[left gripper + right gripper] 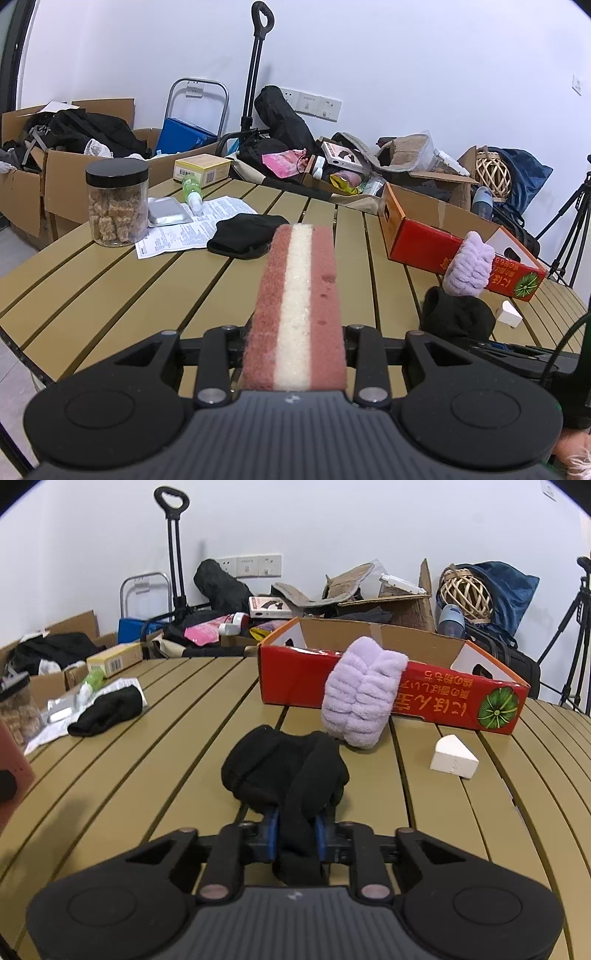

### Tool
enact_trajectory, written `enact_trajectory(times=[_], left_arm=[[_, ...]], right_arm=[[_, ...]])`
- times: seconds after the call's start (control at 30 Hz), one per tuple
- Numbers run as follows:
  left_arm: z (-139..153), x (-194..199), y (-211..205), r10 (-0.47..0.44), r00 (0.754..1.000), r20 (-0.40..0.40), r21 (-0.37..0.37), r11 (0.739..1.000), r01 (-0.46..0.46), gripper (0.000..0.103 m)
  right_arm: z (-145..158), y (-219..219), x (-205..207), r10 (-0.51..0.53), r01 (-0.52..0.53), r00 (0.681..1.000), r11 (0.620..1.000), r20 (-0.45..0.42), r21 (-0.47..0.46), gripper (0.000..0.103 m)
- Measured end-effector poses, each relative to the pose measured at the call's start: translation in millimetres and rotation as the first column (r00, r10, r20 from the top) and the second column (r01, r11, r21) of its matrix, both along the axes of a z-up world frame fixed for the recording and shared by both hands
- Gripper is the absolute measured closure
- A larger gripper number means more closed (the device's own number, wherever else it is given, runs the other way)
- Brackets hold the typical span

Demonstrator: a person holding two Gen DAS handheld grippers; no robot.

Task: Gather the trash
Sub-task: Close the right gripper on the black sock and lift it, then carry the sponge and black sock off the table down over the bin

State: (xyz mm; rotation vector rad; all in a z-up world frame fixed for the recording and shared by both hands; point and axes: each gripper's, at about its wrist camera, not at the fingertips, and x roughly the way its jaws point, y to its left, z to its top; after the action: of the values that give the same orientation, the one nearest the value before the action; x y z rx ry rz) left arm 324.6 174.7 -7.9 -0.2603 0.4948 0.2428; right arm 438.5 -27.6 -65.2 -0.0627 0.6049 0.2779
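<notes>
The right gripper (295, 834) has its jaws pressed on a black sock (284, 771), which lies on the table (184, 738) just in front of the red box (369, 686). The left gripper (295, 332) clamps a sponge (299, 306) between narrow jaws and holds it above the table.

I judge the step is to lift the sock and put it in the box. Lift straight up first, so that the loose end clears the slats. Then go over the box's near wall, to the left of the purple cloth (364, 692) that hangs on this wall, and let go only when the sock is well inside. The white wedge (452, 757) to the right, near the box, and a second sock (107, 710), far to the left of the box, wait.
</notes>
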Motion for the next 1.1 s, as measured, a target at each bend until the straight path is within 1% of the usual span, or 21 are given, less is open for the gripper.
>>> enact_trajectory(times=[0.13,0.37,0.57,0.83,1.1], left_arm=[[0,-1,-2,-0.006,1.0,0.003,0.002,1.0,0.006,0.071],[1,-6,-10,-0.034,0.999,0.009,0.017,0.999,0.034,0.071],[1,-14,-21,-0.061,0.998,0.011,0.034,0.998,0.06,0.071],[1,-32,-40,-0.109,0.993,0.033,0.044,0.993,0.108,0.071],[-3,-53,-66,-0.163,0.986,0.04,0.062,0.985,0.161,0.071]], right_arm=[[4,-6,-9,0.003,-0.004,1.0,1.0,0.019,0.005,0.089],[16,-14,-35,0.026,-0.026,0.997,1.0,0.079,-0.01,0.089],[26,-29,-58,0.03,-0.031,0.995,1.0,0.1,0.006,0.089],[34,-52,-99,0.041,-0.041,0.991,0.999,0.127,0.0,0.089],[30,-81,-150,0.045,-0.043,0.99,0.999,0.136,-0.018,0.089]])
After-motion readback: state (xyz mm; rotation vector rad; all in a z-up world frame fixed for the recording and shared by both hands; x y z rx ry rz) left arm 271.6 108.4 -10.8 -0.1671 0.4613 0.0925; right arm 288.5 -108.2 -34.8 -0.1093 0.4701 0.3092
